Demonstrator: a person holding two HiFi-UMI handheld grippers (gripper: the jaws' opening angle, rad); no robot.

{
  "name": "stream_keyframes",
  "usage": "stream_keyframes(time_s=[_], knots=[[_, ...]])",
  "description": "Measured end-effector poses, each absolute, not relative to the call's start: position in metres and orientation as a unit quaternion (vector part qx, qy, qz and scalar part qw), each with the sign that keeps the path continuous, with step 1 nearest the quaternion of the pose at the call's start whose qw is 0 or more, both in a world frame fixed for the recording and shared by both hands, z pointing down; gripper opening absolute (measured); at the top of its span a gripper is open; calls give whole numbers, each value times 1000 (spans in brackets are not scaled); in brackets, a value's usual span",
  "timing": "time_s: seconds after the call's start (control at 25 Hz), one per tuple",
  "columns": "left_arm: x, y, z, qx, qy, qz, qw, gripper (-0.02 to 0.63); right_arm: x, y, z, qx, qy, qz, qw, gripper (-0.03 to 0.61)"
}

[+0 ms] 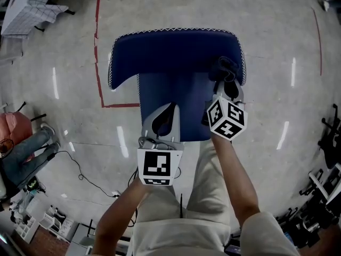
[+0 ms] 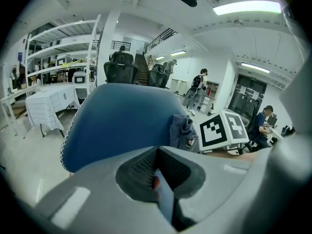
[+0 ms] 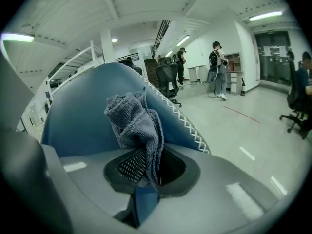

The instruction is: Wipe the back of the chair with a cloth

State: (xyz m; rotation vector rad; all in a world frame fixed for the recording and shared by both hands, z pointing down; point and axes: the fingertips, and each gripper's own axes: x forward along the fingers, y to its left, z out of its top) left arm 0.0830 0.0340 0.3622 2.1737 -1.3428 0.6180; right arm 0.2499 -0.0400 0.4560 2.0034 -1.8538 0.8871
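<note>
The person stands over a blue chair [image 1: 176,52] with white zigzag stitching along its edge, one pair of tongs in each hand.

The right tongs [image 1: 226,89] are closed on a grey cloth [image 1: 226,71]. In the head view the cloth lies over the blue upholstery close to the chair's right stitched edge, just below its right corner. In the right gripper view the cloth [image 3: 136,121] rises in a crumpled bunch from between the pads of those tongs [image 3: 146,167], with one fold hanging down into the gap. The chair's [image 3: 83,121] blue surface fills the space behind it, and the stitched edge runs just to its right. Whether the bunch presses on the fabric cannot be told.

The left tongs [image 1: 162,119] sit lower, over the narrower blue part near its left edge. In the left gripper view these tongs [image 2: 156,172] are drawn narrow, their pads almost together, and no object shows between them. Beyond them that view shows the chair's [image 2: 122,121] rounded blue panel. At its right edge hang the cloth [image 2: 183,130] and the right gripper's marker cube [image 2: 222,128].

The chair stands on a pale polished floor [image 1: 266,36] marked with red tape lines [image 1: 97,47]. Both gripper views show other people and dark office chairs well apart in the background.
</note>
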Motion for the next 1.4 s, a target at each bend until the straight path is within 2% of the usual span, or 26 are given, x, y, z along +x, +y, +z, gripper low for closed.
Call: stream_keyframes(time_s=[0.44,0.72,1.16,1.4], knots=[[83,41,363,806,-487,221,253,2,290,-8,468,749,-562,317,151,74],[80,44,361,801,-496,217,254,2,307,10,448,758,-550,291,195,74],[47,52,363,748,-567,198,282,2,217,8,420,604,-736,180,247,72],[33,59,368,711,-616,173,291,2,159,3,423,514,-816,146,220,72]])
